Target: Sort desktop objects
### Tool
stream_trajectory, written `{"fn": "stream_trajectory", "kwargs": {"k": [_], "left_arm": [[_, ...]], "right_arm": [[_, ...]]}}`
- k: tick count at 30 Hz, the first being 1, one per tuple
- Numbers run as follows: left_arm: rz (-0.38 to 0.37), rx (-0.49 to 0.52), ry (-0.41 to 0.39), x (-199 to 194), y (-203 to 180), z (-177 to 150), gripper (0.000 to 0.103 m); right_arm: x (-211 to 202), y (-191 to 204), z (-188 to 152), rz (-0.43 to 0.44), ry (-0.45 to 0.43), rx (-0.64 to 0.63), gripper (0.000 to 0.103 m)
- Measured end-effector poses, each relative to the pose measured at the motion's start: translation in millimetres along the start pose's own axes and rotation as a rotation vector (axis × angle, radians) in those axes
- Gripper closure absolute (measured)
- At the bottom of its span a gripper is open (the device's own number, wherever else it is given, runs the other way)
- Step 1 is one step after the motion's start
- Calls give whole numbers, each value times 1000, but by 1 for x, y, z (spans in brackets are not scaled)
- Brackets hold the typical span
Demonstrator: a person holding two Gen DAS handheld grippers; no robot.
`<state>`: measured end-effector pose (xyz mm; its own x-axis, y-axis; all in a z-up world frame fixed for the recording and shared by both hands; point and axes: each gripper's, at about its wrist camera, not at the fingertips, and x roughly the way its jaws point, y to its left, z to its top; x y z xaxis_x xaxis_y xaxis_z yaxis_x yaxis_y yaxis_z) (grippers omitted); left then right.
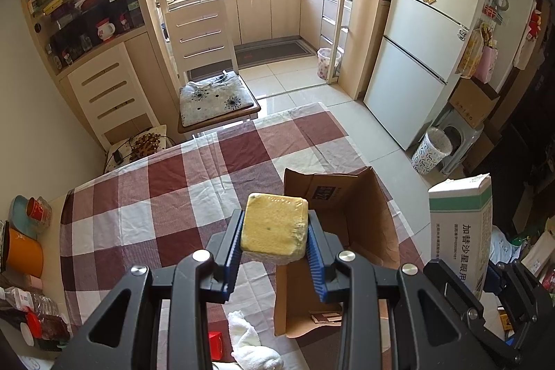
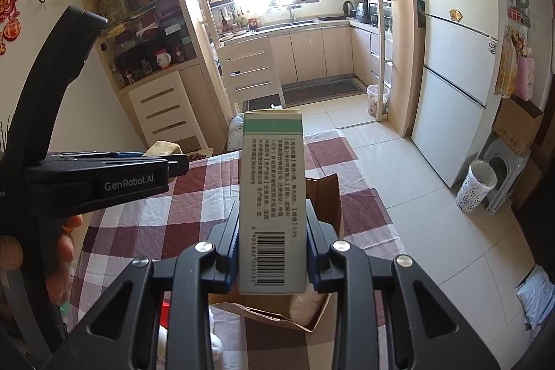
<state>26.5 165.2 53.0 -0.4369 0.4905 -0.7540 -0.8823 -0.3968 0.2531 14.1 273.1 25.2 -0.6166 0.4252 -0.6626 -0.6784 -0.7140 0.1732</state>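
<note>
Left gripper [image 1: 274,236] is holding a yellow sponge [image 1: 274,224] w/ jaws clamped on both sides, hovering above the open cardboard box [image 1: 367,224] on the checked counter [image 1: 166,193]. Right gripper [image 2: 272,252] is gripping a tall white-green carton [image 2: 272,196] upright — jaws pressed on its sides, also over the box. A white cloth [image 1: 249,342] is lying just beside the box, near edge.

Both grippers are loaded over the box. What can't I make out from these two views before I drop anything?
- Cardboard box floor: left wrist view, blocked by the sponge and left gripper.
- Same box in right wrist view: medicine carton and right gripper cover its middle.
- White cloth: cut by the bottom edge.
</note>
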Motion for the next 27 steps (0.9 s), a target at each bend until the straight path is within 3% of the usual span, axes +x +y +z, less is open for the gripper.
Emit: {"fn": "stream_trajectory", "kwargs": {"k": [27], "left_arm": [[-6,1,33,17,-1,2,69]], "right_arm": [[9,-3,-4,14,35,-9,72]]}}
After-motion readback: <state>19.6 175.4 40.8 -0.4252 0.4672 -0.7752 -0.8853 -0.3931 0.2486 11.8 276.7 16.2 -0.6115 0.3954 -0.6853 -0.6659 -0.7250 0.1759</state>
